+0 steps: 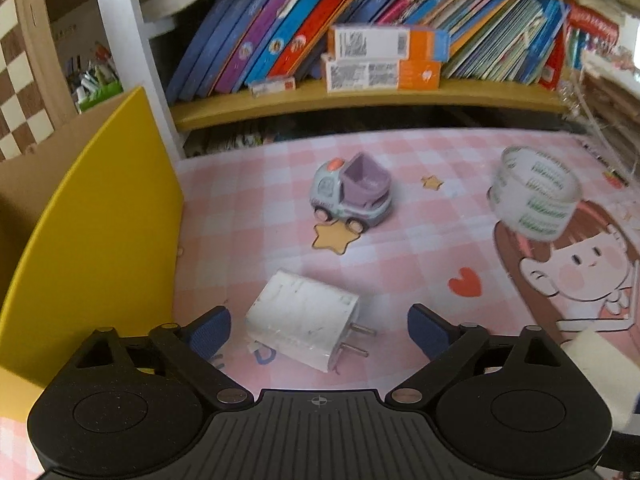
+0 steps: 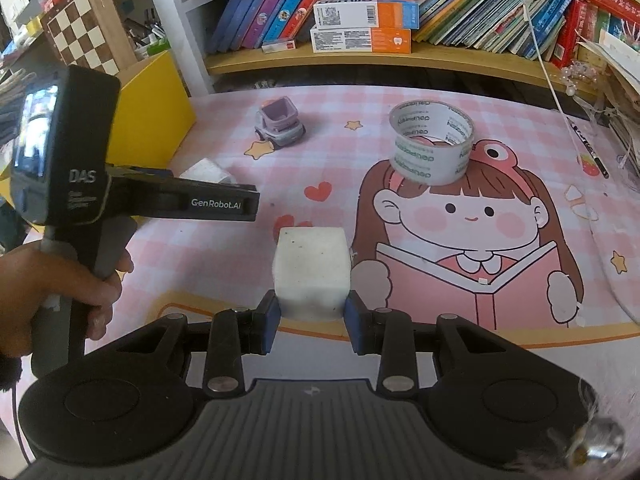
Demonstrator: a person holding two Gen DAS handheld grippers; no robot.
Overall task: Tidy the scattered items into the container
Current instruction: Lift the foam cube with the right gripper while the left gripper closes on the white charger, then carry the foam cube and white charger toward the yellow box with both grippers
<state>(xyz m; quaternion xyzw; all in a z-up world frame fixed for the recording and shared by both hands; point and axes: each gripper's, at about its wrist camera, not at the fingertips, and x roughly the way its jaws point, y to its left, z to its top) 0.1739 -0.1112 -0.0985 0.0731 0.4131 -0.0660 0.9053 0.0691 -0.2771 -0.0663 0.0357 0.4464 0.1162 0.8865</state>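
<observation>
A white charger plug [image 1: 302, 320] lies on the pink mat between the fingers of my left gripper [image 1: 320, 336], which is open; neither blue pad touches it. My right gripper [image 2: 312, 320] is shut on a white foam cube [image 2: 312, 268] that rests on the mat. The yellow container [image 1: 92, 216] stands at the left, close beside the left gripper. A small purple-and-grey toy truck [image 1: 350, 196] sits farther back in the middle. A roll of clear tape [image 2: 432, 144] stands upright at the back right. In the right wrist view a hand [image 2: 60, 292] holds the left gripper's handle.
A wooden shelf [image 1: 360, 98] packed with books and two orange-and-white boxes [image 1: 384, 60] runs along the back. A chessboard [image 2: 84, 36] leans at the far left behind the container. A white cable [image 2: 548, 76] and a pen [image 2: 588, 148] lie at the right.
</observation>
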